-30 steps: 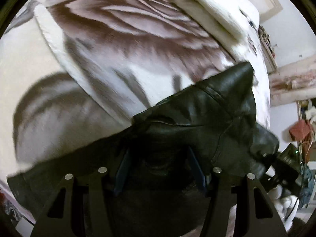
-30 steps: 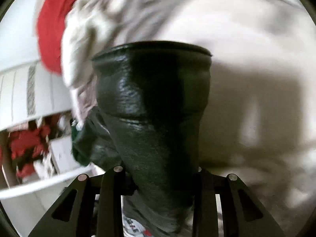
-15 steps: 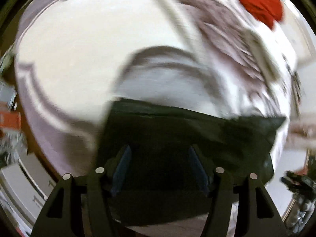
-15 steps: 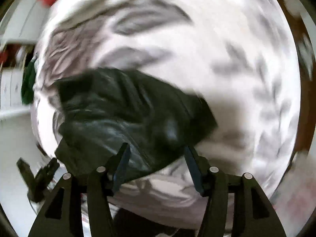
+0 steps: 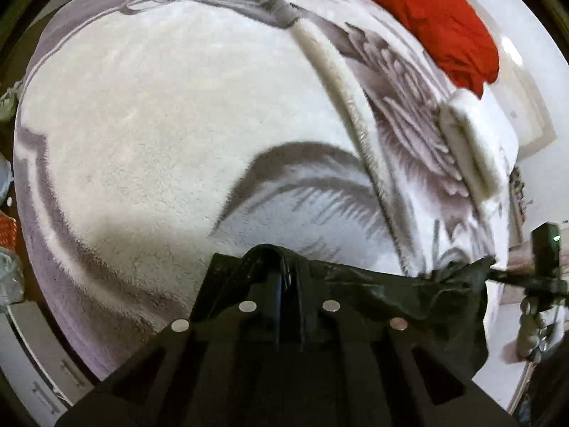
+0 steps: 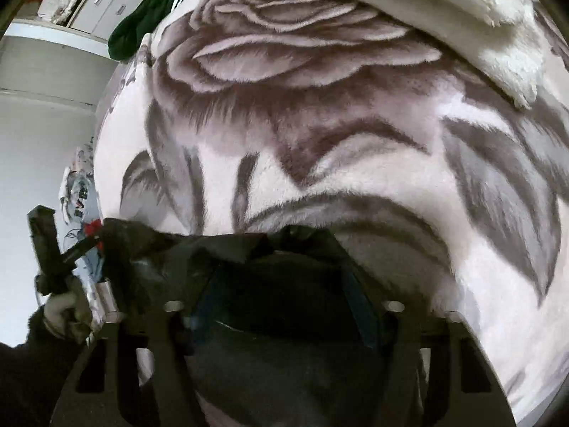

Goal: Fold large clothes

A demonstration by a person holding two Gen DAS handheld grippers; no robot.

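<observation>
A black leather-like garment (image 5: 391, 291) hangs stretched low over a bed between both grippers. My left gripper (image 5: 288, 277) is shut, pinching an edge fold of it. The garment's far corner reaches toward my right gripper (image 5: 498, 272) at the right edge of the left wrist view. In the right wrist view the garment (image 6: 170, 249) fills the bottom, bunched between the jaws of my right gripper (image 6: 281, 274). Those jaws are closing, but the pads still stand apart. The left gripper (image 6: 89, 242) shows at the left, held by a gloved hand (image 6: 60, 306).
The bed carries a fluffy white and grey rose-print blanket (image 5: 160, 124) with a folded-over edge (image 5: 469, 149). A red pillow (image 5: 444, 25) lies at the far right. A dark green striped garment (image 6: 142, 25) lies on the bed's far corner, near white drawers (image 6: 103, 3).
Both views swung over the bed and steadied. The left jaws, apart over the garment before, have shut on its edge. The garment now spans between the two grippers.
</observation>
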